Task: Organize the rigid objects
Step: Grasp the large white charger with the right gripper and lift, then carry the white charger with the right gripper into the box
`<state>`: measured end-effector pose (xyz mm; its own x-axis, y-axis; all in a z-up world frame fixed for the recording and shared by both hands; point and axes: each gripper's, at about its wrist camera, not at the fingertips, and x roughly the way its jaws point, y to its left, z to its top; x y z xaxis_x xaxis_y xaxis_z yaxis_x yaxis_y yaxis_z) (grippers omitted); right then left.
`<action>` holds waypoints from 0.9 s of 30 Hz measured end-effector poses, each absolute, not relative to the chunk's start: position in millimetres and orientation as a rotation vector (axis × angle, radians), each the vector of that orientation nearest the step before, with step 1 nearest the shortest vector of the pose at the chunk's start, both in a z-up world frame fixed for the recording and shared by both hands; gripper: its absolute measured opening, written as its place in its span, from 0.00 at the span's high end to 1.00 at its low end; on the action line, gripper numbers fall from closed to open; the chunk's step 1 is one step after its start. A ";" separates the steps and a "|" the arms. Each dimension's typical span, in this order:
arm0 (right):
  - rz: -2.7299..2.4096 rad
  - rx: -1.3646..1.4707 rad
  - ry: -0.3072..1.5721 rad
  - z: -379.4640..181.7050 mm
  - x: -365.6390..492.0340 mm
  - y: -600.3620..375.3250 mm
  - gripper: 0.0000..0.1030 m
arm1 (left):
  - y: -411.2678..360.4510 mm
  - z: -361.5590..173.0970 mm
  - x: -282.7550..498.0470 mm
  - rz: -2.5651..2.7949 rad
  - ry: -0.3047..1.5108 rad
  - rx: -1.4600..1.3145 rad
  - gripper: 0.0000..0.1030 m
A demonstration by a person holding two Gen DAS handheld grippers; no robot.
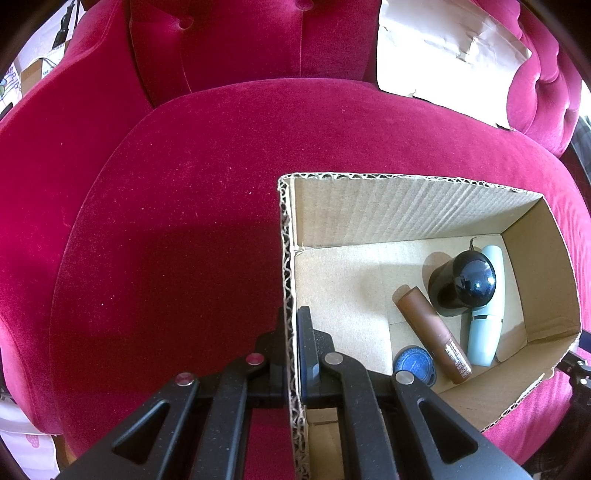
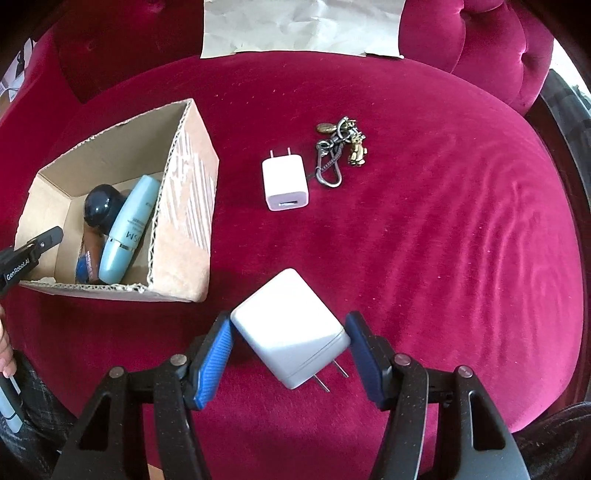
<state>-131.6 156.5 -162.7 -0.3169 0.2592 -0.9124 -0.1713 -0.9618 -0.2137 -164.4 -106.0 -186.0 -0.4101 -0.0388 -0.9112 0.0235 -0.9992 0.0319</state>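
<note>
An open cardboard box (image 1: 406,210) (image 2: 184,206) sits on a crimson velvet seat. Inside lie a black round-capped jar (image 1: 461,284) (image 2: 99,210), a pale blue bottle (image 1: 487,317) (image 2: 127,229), a brown tube (image 1: 432,332) and a blue round lid (image 1: 413,363). My left gripper (image 1: 291,343) is shut on the box's left wall. My right gripper (image 2: 290,347) grips a white charger (image 2: 288,325), prongs pointing toward me, above the seat. A smaller white charger (image 2: 284,181) and a keychain (image 2: 341,147) lie farther off.
A sheet of crumpled paper (image 1: 443,55) (image 2: 303,26) leans against the tufted backrest. The left gripper's finger (image 2: 33,251) shows at the box's left edge in the right wrist view. Armrests curve up at both sides.
</note>
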 end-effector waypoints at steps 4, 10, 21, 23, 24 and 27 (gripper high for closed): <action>2.360 -1.628 -0.134 -153.8 -129.8 150.7 0.37 | -107.4 -187.3 -164.2 -2.610 -0.022 1.684 0.97; 2.369 -1.588 -0.145 -136.6 -131.7 153.1 0.37 | -107.0 -187.5 -164.6 -2.611 -0.022 1.685 0.97; 2.401 -1.516 -0.156 -104.2 -133.0 163.3 0.37 | -108.6 -187.4 -163.8 -2.610 -0.022 1.685 0.97; 2.410 -1.504 -0.161 -101.3 -132.4 169.8 0.37 | -108.7 -187.4 -163.8 -2.611 -0.021 1.685 0.97; 2.416 -1.498 -0.162 -98.6 -133.1 169.1 0.37 | -108.7 -187.4 -164.0 -2.611 -0.022 1.685 0.97; 2.436 -1.480 -0.171 -91.3 -135.6 165.4 0.37 | -109.0 -187.5 -163.6 -2.610 -0.020 1.685 0.97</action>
